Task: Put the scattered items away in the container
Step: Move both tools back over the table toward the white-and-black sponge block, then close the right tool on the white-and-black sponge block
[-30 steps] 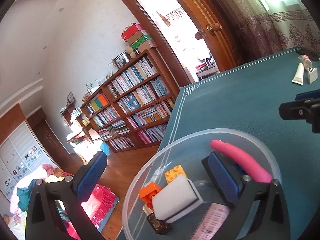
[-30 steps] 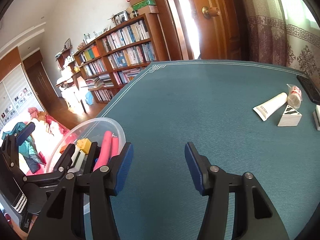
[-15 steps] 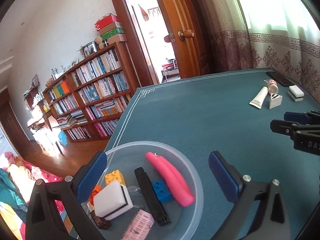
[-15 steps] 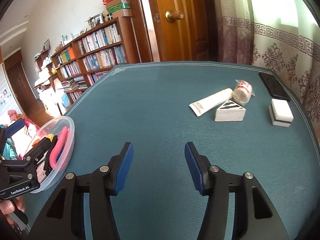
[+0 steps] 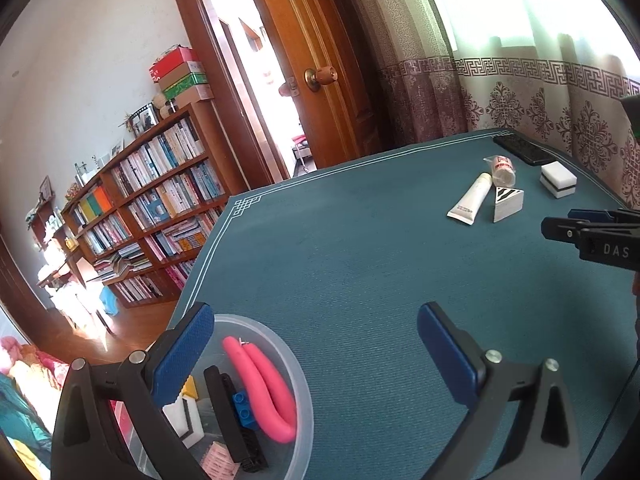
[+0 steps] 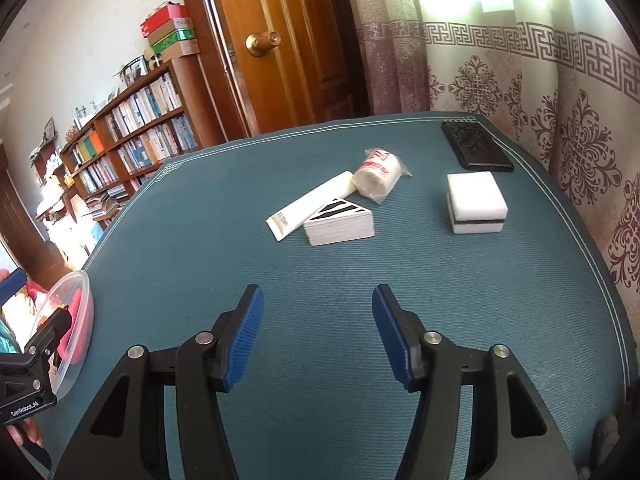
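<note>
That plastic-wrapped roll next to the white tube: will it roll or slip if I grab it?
The wrapped roll lies on its side, so a nudge would probably roll it, though the white tube touching it may block one way. Its loose clear wrap looks slippery; grip across the body.

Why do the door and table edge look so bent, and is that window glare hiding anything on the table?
Left wrist view: the fisheye lens bows the door and table edge; the window is blown out white. Right wrist view: same curving, curtain top washed out, yet the white tube, sponge and wrapped roll stay sharp and evenly lit, with soft shadows.
</note>
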Motion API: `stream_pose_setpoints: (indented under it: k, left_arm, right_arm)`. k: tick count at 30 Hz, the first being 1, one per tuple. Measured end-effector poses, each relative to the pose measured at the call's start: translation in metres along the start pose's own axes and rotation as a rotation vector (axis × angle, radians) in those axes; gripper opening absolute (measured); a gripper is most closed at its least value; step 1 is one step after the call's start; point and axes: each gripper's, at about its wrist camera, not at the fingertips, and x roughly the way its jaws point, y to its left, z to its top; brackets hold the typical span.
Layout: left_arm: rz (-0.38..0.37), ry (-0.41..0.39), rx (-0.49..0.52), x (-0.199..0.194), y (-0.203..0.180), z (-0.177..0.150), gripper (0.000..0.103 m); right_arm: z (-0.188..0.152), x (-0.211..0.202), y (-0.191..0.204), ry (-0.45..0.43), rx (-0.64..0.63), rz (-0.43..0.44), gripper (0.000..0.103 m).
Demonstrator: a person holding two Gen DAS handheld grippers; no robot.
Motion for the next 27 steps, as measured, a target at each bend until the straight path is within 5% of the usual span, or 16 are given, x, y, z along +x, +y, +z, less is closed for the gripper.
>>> stream_pose_setpoints:
  k: [17,23,27]
  left_arm:
    - [-0.181,0.06,-0.021,0.031,-0.037,0.033,0.102]
    - [-0.215,0.08,-0.039,0.049,-0.044,0.048,0.102]
    - [-0.228,0.093,-0.042,0.062,-0.05,0.057,0.102]
  right_arm:
    - [0.022,0.004,-0.104,-0.021,0.246,-0.222,0.062]
    - [0.038,0.021,-0.101,-0.016,0.215,-0.24,0.062]
    - [0.052,0.035,-0.089,-0.047,0.116,-0.327,0.063]
